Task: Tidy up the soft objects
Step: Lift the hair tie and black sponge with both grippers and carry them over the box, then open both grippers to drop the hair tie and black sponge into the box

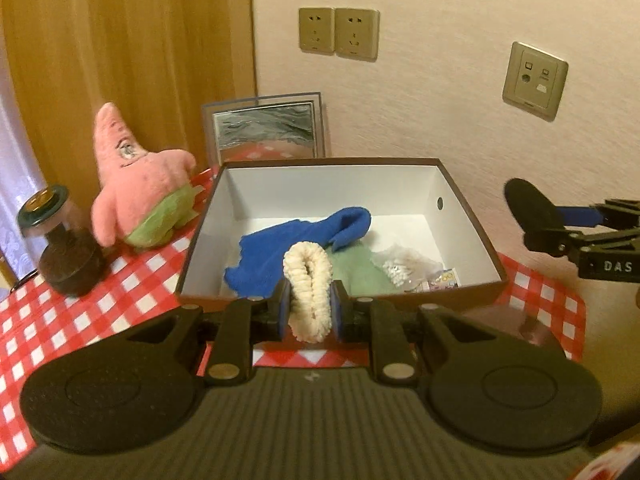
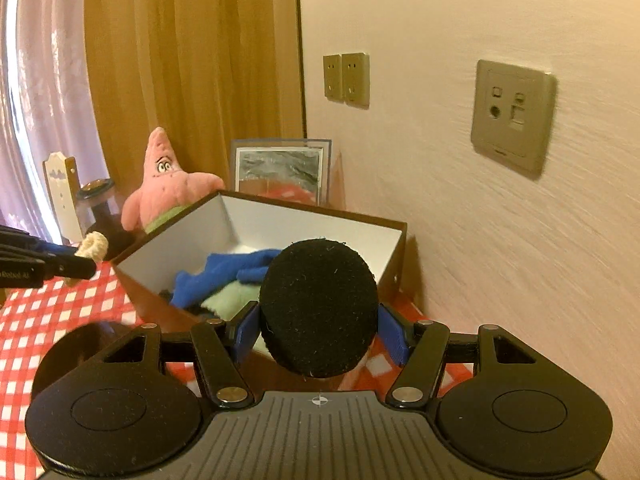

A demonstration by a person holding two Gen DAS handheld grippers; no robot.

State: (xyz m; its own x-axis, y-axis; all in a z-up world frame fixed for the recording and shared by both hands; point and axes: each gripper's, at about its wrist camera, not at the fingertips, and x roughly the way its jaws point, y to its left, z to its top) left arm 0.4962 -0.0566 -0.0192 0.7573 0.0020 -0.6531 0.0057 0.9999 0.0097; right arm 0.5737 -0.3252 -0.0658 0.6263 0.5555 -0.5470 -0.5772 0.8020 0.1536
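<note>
Your left claw [image 1: 310, 308] was clamped on a cream scrunchie [image 1: 308, 288], held just short of the near rim of the open box [image 1: 472, 216]. Your right claw [image 2: 318, 330] gripped a round black pad [image 2: 318, 308] between its blue fingers [image 2: 392, 334], near the same box. Inside lay a blue cloth [image 1: 288, 248] over a pale green one [image 1: 360, 272]. A pink starfish plush [image 1: 140, 184] stood on the checked table [image 1: 60, 312], left of the box.

The table's red-checked cloth [image 1: 60, 320] carries 1 open box [image 1: 472, 216], a pink plush [image 1: 140, 184], a jar [image 1: 60, 248] and a leaning frame [image 1: 264, 128].
</note>
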